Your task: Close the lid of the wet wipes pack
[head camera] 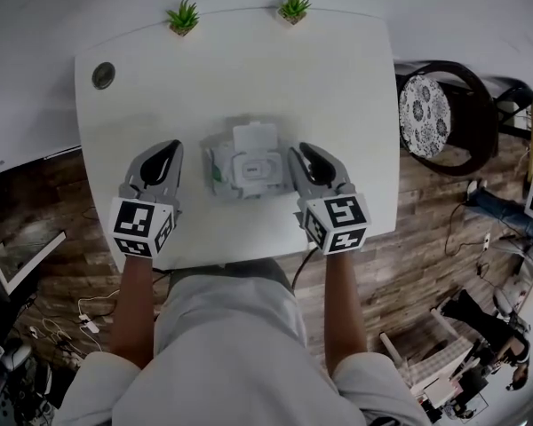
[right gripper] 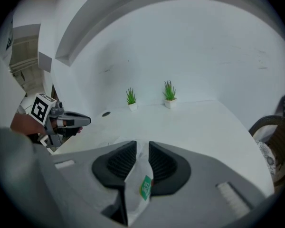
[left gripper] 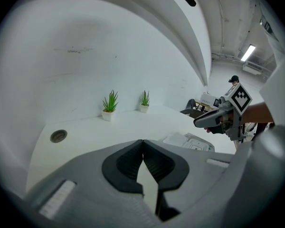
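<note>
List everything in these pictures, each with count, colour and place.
table: one, white, middle of the head view
wet wipes pack: one, white with a green mark, centre of the table
lid: one, white, open, folded toward the table's far side
potted plants: two, green in pale pots, far edge of the table
cable hole: one, dark and round, far left corner of the table
chair: one, dark frame with patterned seat, right of the table
floor: brown wood, around the table
left gripper: grey and black, left of the pack, jaws shut and empty
right gripper: grey and black, at the pack's right edge, jaws shut on its wrapper
</note>
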Action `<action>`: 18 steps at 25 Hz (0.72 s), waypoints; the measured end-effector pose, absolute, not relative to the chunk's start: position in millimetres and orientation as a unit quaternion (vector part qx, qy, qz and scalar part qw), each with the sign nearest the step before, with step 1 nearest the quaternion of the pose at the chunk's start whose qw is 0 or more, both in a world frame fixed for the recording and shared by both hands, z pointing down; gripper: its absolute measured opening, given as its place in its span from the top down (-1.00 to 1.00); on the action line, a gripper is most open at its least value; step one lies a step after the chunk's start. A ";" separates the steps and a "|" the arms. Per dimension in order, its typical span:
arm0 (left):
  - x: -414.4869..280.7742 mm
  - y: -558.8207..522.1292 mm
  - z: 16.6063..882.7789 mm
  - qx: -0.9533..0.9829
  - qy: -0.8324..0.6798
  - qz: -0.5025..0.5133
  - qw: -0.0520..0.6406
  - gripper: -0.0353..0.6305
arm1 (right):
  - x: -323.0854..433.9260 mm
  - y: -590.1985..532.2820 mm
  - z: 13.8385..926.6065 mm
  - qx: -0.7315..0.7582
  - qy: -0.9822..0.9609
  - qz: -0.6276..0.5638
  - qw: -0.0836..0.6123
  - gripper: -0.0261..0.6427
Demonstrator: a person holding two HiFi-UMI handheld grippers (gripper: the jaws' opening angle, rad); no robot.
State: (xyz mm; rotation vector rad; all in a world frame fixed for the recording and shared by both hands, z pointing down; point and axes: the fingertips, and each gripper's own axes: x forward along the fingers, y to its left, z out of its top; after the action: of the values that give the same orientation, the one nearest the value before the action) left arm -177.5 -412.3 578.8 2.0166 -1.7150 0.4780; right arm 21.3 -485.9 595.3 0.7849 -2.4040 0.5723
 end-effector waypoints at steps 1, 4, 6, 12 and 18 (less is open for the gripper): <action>-177.4 -412.6 579.1 0.731 -0.621 0.174 0.224 0.87 | 18.3 -486.5 595.9 0.282 -0.895 0.210 0.275 0.66; -176.3 -413.1 580.4 0.733 -0.618 0.176 0.226 0.87 | 6.8 -487.5 597.2 0.245 -0.902 0.198 0.295 0.66; -176.4 -413.2 581.3 0.733 -0.616 0.177 0.227 0.87 | -1.6 -487.8 600.0 0.209 -0.909 0.176 0.316 0.66; -181.4 -411.0 582.3 0.730 -0.618 0.180 0.229 0.87 | -24.8 -492.2 604.4 0.134 -0.917 0.135 0.351 0.66; -183.2 -408.8 585.3 0.729 -0.618 0.183 0.232 0.87 | -46.4 -484.1 620.5 0.047 -0.910 0.106 0.398 0.66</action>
State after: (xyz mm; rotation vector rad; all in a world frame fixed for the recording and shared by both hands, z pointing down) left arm -183.2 -408.8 585.3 2.0035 -1.6980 0.5043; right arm -46.4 -484.1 620.5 0.1198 -2.3045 0.2673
